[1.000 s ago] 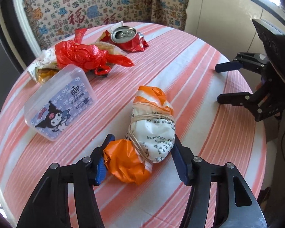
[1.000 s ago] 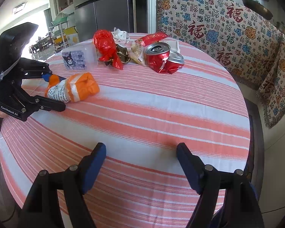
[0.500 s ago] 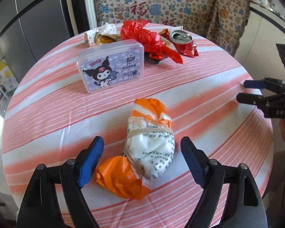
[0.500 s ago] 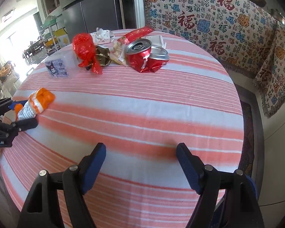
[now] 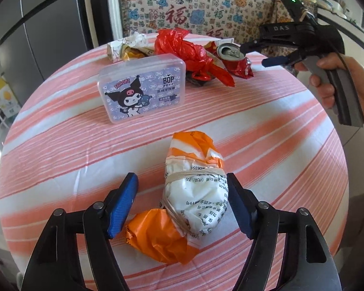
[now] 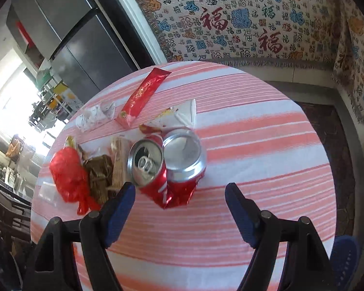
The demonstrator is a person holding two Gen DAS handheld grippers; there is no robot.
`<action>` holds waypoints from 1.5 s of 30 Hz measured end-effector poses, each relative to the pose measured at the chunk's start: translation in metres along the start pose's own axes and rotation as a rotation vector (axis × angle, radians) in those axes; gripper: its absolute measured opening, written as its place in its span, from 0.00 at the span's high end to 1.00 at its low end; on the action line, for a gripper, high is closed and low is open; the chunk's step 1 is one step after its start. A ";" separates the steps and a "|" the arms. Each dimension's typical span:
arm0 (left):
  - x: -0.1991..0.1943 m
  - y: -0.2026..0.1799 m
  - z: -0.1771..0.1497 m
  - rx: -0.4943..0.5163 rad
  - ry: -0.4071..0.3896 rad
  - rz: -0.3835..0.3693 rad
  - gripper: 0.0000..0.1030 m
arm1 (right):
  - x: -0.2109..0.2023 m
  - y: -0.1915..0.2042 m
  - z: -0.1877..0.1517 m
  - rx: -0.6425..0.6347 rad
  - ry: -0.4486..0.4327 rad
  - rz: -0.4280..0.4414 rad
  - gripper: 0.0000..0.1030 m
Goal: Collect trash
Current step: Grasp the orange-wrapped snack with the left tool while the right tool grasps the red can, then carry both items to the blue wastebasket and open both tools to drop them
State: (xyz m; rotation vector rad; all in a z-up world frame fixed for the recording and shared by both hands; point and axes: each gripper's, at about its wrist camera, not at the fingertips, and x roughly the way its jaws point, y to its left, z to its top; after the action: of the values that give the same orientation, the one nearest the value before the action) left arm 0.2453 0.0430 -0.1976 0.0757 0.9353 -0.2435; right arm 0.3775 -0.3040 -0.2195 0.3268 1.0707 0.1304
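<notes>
An orange and white tied bag bundle [image 5: 191, 194] lies on the striped round table [image 5: 60, 150]. My left gripper [image 5: 182, 203] is open, its blue pads on either side of the bundle, not closed on it. My right gripper [image 6: 179, 208] is open just above a crushed red can [image 6: 167, 167]; it also shows in the left wrist view [image 5: 262, 53] hovering over that can [image 5: 233, 58]. A red plastic bag [image 6: 70, 177] lies left of the can; it shows too in the left wrist view [image 5: 191, 53].
A clear Kuromi box [image 5: 140, 87] stands mid-table. A red sachet [image 6: 143, 97], a crumpled tissue [image 6: 94, 116], a white wrapper [image 6: 182, 114] and a brown wrapper [image 6: 99, 177] lie near the can. A patterned cloth [image 6: 254, 24] hangs behind.
My right gripper has moved across the table and now hovers over the crushed can. My left gripper has stayed open around the bundle, and its view has swung toward the box.
</notes>
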 end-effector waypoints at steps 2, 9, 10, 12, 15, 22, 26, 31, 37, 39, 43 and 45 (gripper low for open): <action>0.000 0.001 0.001 -0.005 -0.002 -0.008 0.28 | 0.014 -0.003 0.009 0.053 0.013 0.010 0.24; 0.001 -0.002 0.003 0.016 -0.003 -0.009 0.35 | 0.040 -0.002 0.024 0.121 0.076 0.087 0.29; 0.001 -0.002 0.004 0.009 -0.002 -0.016 0.37 | 0.040 0.001 0.023 0.107 0.088 0.077 0.37; 0.001 0.000 0.005 -0.008 -0.001 -0.031 0.41 | 0.034 0.004 0.022 0.105 0.102 0.100 0.38; -0.001 0.001 0.005 -0.034 -0.003 -0.046 0.46 | 0.017 0.007 0.014 0.068 0.088 0.076 0.39; -0.005 0.000 0.003 -0.099 -0.006 -0.088 0.52 | -0.049 -0.006 -0.021 0.011 0.007 0.019 0.39; -0.010 -0.012 0.000 -0.136 -0.013 -0.127 0.53 | -0.081 -0.015 -0.054 -0.020 -0.029 -0.021 0.38; -0.019 -0.030 0.004 -0.137 -0.051 -0.097 0.55 | -0.101 -0.024 -0.088 -0.022 -0.054 -0.032 0.38; -0.021 -0.054 0.017 -0.141 -0.065 -0.100 0.55 | -0.111 -0.026 -0.107 -0.013 -0.074 -0.011 0.38; -0.019 -0.060 0.019 -0.150 -0.052 -0.117 0.55 | -0.114 -0.028 -0.108 -0.004 -0.078 -0.005 0.38; -0.026 -0.085 0.028 -0.117 -0.068 -0.141 0.55 | -0.125 -0.029 -0.107 -0.001 -0.102 0.013 0.38; -0.028 -0.097 0.036 -0.112 -0.068 -0.163 0.55 | -0.131 -0.032 -0.107 0.003 -0.110 0.013 0.38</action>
State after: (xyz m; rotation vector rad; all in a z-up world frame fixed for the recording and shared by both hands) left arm 0.2346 -0.0520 -0.1501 -0.1119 0.8862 -0.3416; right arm 0.2200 -0.3469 -0.1667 0.3398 0.9600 0.1216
